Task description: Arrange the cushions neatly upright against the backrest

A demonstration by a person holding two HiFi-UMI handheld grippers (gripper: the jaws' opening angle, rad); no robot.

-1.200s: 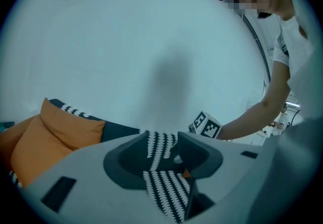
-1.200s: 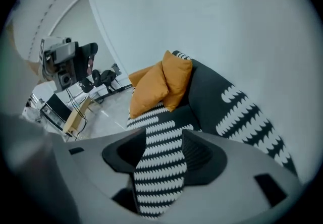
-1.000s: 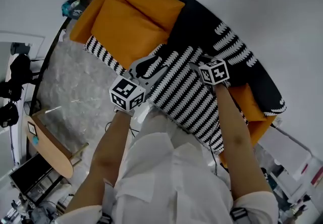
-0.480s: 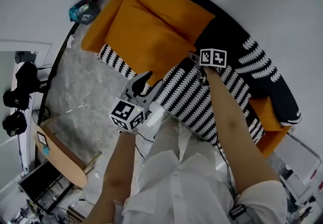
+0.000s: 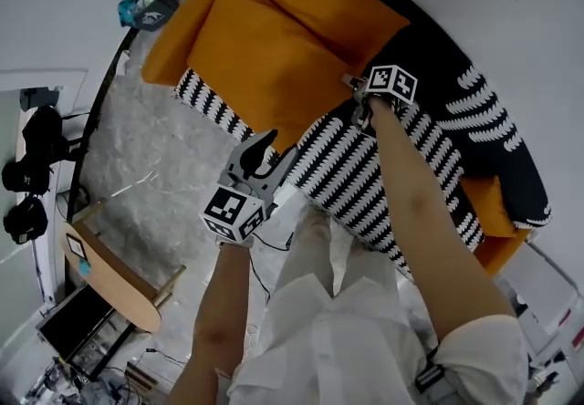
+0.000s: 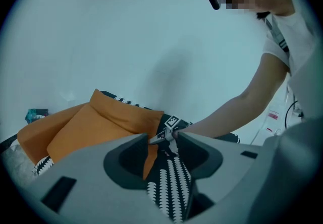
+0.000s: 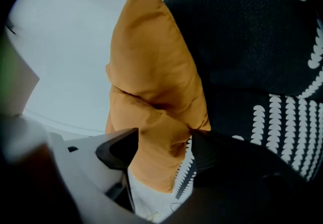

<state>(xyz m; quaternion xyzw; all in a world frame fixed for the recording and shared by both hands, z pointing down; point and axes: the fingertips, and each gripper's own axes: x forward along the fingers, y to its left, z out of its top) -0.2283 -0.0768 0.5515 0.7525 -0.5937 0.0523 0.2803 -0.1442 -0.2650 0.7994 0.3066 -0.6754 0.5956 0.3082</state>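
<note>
Both jaws of the right hand-held gripper (image 5: 354,95) have just spread wide around a corner of the orange cushion (image 5: 283,38) leaning on the backrest (image 5: 438,47), likely readying a grip; the left hand-held gripper (image 5: 274,150) hovers half-open, empty.

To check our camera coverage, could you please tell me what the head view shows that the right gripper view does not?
Only the head view: the left gripper, the marble floor and a small wooden table. Only the right gripper view: the jaws of the right gripper, which have just been opening, standing apart with the cushion's corner between them. Both: the orange cushion and the sofa's black-and-white backrest.
</note>
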